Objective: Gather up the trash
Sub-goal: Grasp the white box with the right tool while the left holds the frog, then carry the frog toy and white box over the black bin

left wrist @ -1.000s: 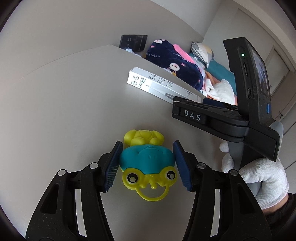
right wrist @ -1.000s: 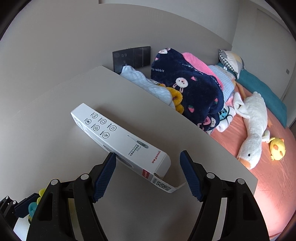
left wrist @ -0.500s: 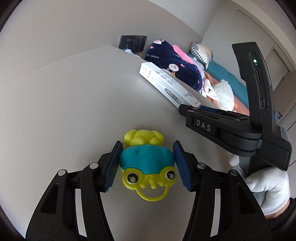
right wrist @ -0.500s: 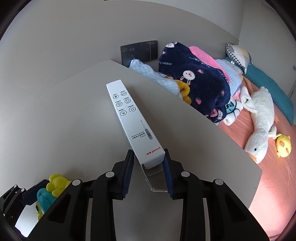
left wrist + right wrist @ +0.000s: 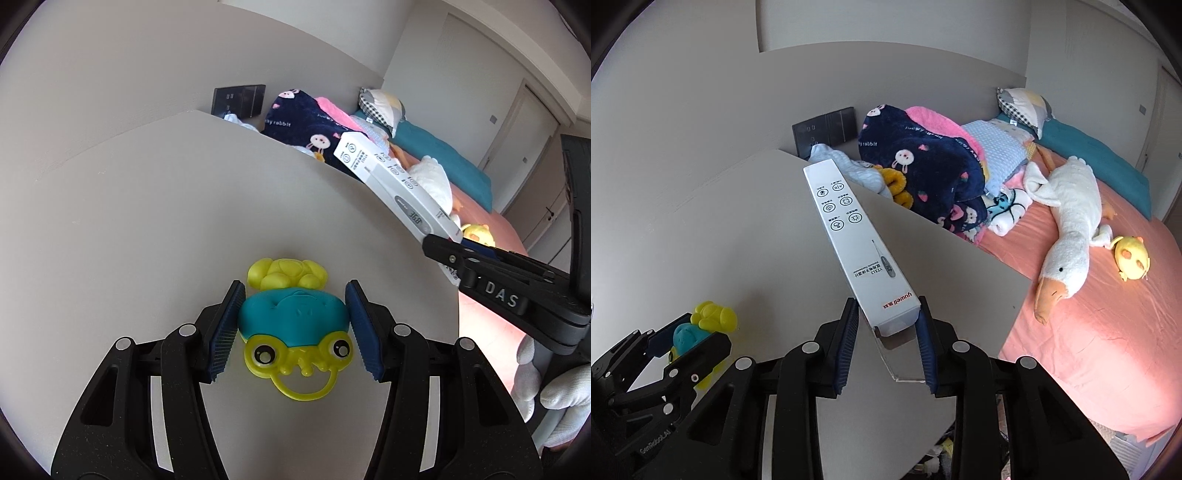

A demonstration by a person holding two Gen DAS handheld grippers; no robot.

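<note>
My right gripper [image 5: 887, 338] is shut on one end of a long white thermometer box [image 5: 855, 238] and holds it lifted above the grey table [image 5: 720, 236], its far end pointing away. The box also shows at the right of the left wrist view [image 5: 391, 186]. My left gripper [image 5: 293, 326] has its pads against both sides of a teal and yellow frog toy [image 5: 293, 325] that lies on the table [image 5: 147, 229]. The toy also shows at the lower left of the right wrist view [image 5: 701, 332].
The table's right edge [image 5: 960, 243] borders a bed with a pink sheet [image 5: 1108, 332], a navy rabbit blanket [image 5: 923, 162], a white goose plush [image 5: 1067, 236] and a small yellow plush [image 5: 1130, 256]. A dark wall socket panel [image 5: 825, 129] sits behind the table.
My right gripper has closed on the box's near end and lifted it off the table, swinging it to point away. My left gripper stays around the frog toy.
</note>
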